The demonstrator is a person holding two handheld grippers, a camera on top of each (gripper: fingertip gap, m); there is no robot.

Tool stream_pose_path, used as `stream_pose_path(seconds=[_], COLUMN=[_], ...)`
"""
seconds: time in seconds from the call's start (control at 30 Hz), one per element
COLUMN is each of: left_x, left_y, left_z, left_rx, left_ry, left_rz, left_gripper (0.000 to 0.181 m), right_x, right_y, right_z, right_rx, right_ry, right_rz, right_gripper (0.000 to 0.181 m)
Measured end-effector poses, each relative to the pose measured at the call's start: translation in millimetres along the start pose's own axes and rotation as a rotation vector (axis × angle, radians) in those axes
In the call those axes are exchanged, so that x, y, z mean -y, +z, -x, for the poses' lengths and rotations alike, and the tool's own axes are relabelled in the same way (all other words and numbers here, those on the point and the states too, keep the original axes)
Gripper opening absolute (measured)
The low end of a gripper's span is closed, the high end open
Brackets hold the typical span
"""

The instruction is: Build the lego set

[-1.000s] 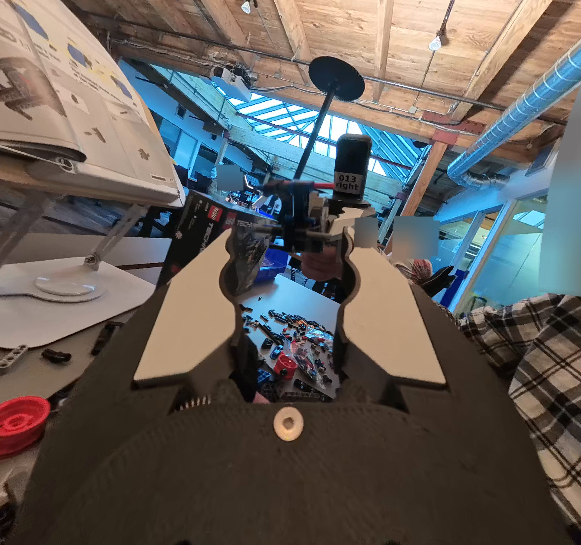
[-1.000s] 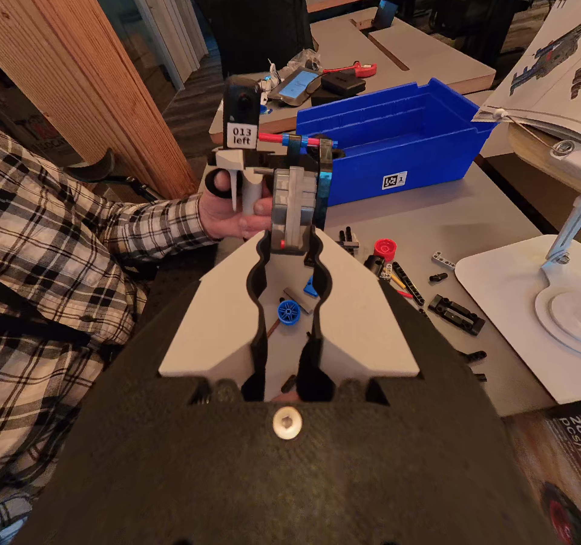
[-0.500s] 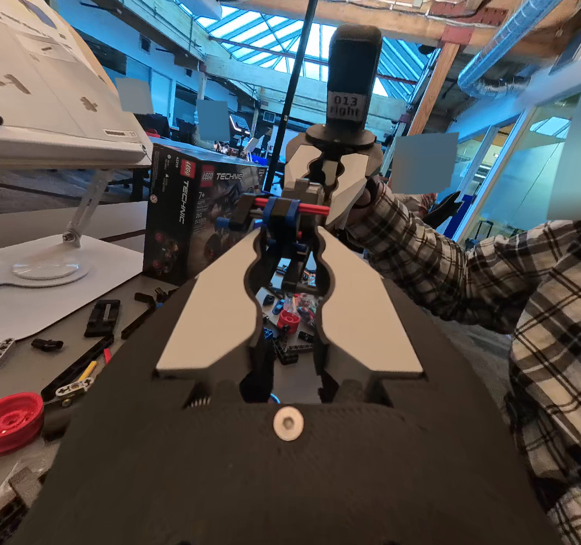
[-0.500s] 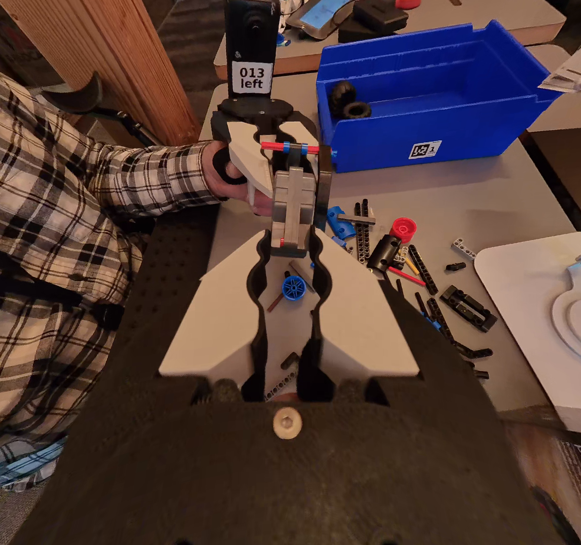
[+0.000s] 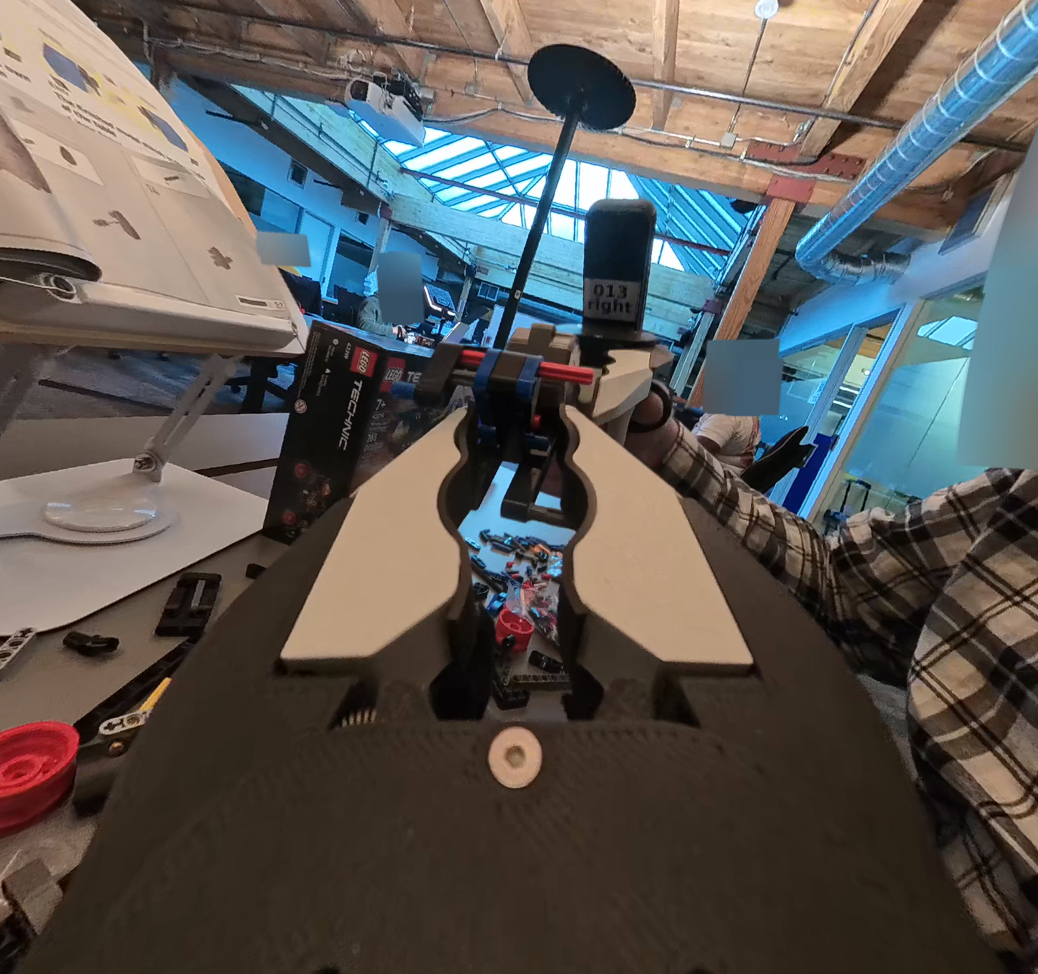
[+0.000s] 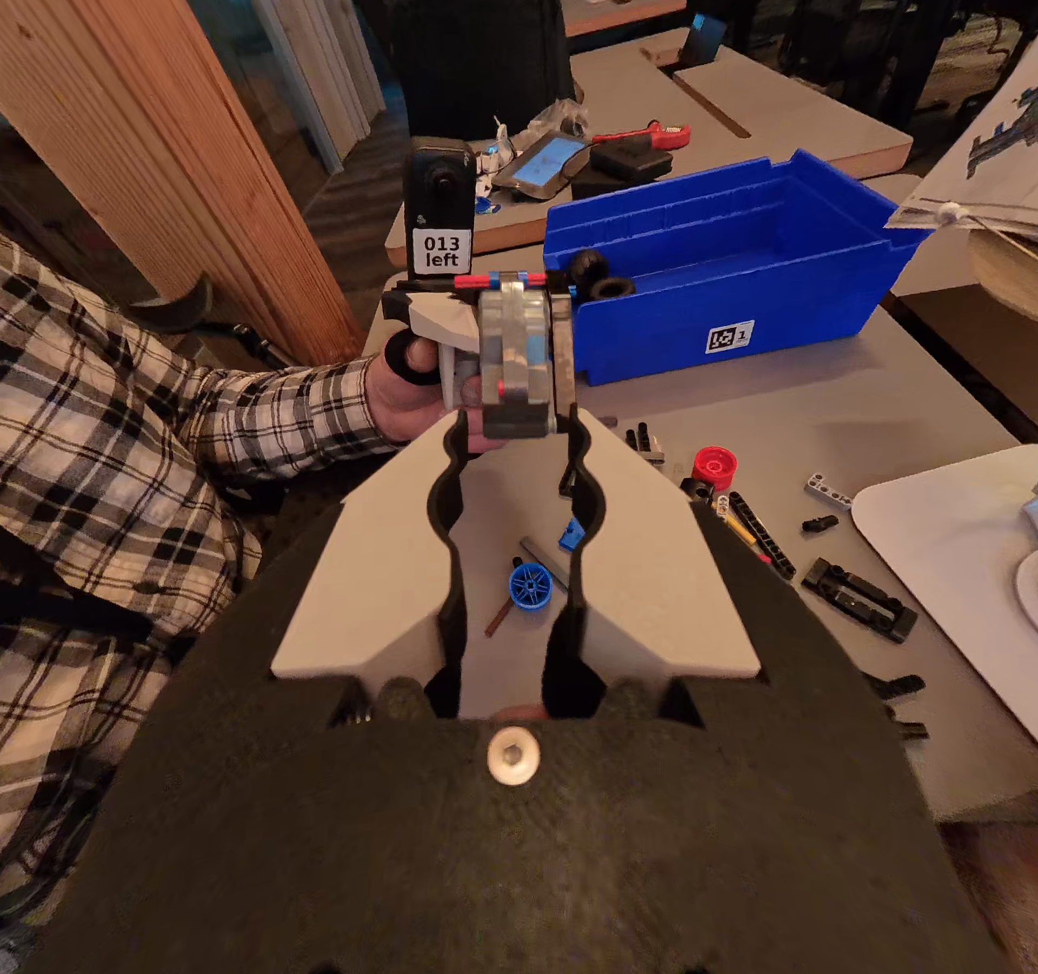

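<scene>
Lego assembly (image 5: 505,385) hangs above the desk (image 5: 45,671) in the left wrist view, pinched at the left gripper (image 5: 514,424) jaws' tips. Right wrist view: the right gripper (image 6: 514,424) jaws clamp its grey block, near the blue bin (image 6: 786,295).
</scene>
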State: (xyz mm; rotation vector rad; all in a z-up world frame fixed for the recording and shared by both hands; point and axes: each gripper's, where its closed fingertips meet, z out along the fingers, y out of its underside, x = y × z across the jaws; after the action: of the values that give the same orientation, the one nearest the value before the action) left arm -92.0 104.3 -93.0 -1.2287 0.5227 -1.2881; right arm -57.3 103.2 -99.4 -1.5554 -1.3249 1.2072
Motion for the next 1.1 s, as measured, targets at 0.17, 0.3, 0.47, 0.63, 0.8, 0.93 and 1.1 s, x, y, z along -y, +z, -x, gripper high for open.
stream_pose_path(seconds=[0.17, 0.3, 0.47, 0.63, 0.8, 0.93, 1.1], left_x=[-1.3, -4.3, -3.6, -1.3, -3.2, -3.3, -4.7], left_y=[1.6, 4.5, 4.3, 4.4, 4.7, 4.9, 5.4], left_z=[0.6, -2.4, -1.7, -4.2, -5.0, -4.1, -3.3], left_rx=[0.001, -0.013, -0.017, -0.029, -0.037, -0.031, -0.026], left_ry=[-0.012, -0.018, -0.042, -0.049, -0.056, -0.053, -0.048], left_rz=[-0.004, 0.003, -0.005, -0.012, -0.001, 0.0, 0.005], left_gripper=[0.025, 0.025, 0.025, 0.035, 0.038, 0.039, 0.037], right_x=[-2.3, -0.3, 2.0, 3.7, 7.0, 9.3, 7.9], right_y=[2.7, 6.6, 7.3, 6.9, 2.1, -2.8, -4.3], right_z=[3.2, 3.7, 2.4, 1.4, 0.0, -2.5, -3.2], right_rx=[-0.013, -0.03, -0.035, -0.028, -0.009, 0.006, 0.018], right_ry=[0.032, 0.041, 0.053, 0.086, 0.125, 0.16, 0.179], right_rz=[-0.046, -0.091, -0.139, -0.185, -0.238, -0.283, -0.308], right_gripper=[0.035, 0.028, 0.023, 0.023, 0.023, 0.023, 0.023])
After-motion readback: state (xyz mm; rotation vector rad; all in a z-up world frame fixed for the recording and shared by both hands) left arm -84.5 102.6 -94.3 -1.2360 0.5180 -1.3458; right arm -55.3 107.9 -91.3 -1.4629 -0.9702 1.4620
